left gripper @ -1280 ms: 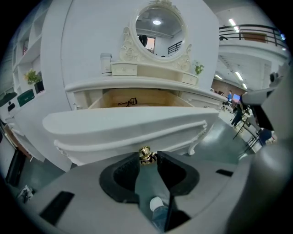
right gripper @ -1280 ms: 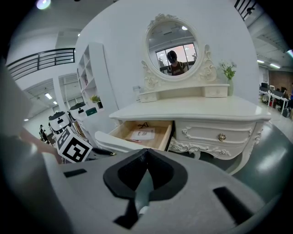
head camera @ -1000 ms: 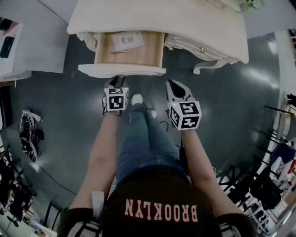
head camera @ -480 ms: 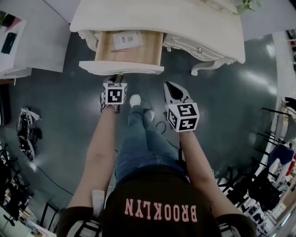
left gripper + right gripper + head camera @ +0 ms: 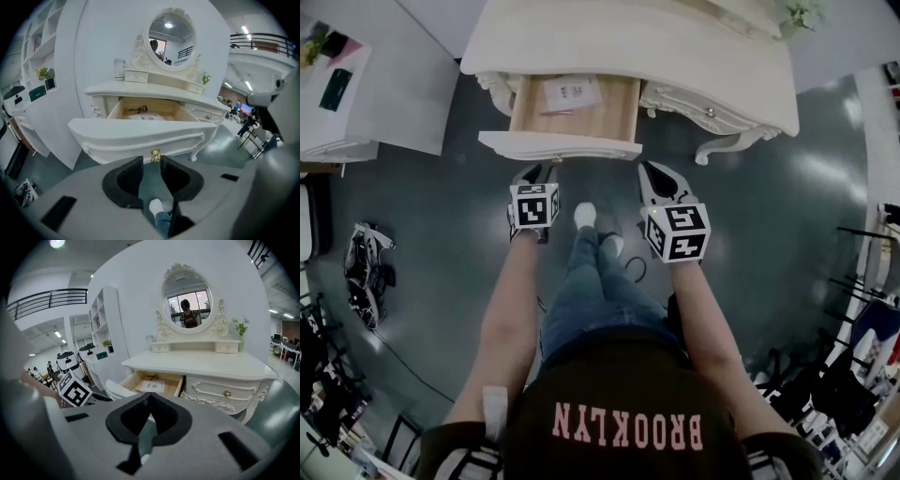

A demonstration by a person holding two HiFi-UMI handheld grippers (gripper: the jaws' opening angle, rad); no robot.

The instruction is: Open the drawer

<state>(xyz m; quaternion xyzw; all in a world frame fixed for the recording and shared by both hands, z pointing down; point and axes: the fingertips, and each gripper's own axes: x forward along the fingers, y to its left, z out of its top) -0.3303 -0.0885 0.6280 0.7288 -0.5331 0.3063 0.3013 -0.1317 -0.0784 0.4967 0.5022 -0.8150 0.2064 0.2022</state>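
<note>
The white dressing table (image 5: 675,47) has its left drawer (image 5: 560,144) pulled out, showing a wooden inside with a paper (image 5: 570,92) in it. My left gripper (image 5: 534,172) hangs just in front of the drawer front (image 5: 140,136). Its jaws are closing a little but still stand apart, and nothing is between the pads. The small gold knob (image 5: 155,155) sits just beyond the fingertips. My right gripper (image 5: 654,174) is to the right of the drawer, over the floor. In the right gripper view its tips (image 5: 149,397) meet, holding nothing.
To the right, a closed drawer with a gold knob (image 5: 709,112) sits under the tabletop. A white cabinet (image 5: 384,84) stands at the left. The person's legs and white shoe (image 5: 584,216) are between the grippers. Clutter (image 5: 366,272) lies on the floor at left, and racks (image 5: 862,375) stand at right.
Both grippers have lifted a little in front of the table. The drawer stays pulled out as far as before.
</note>
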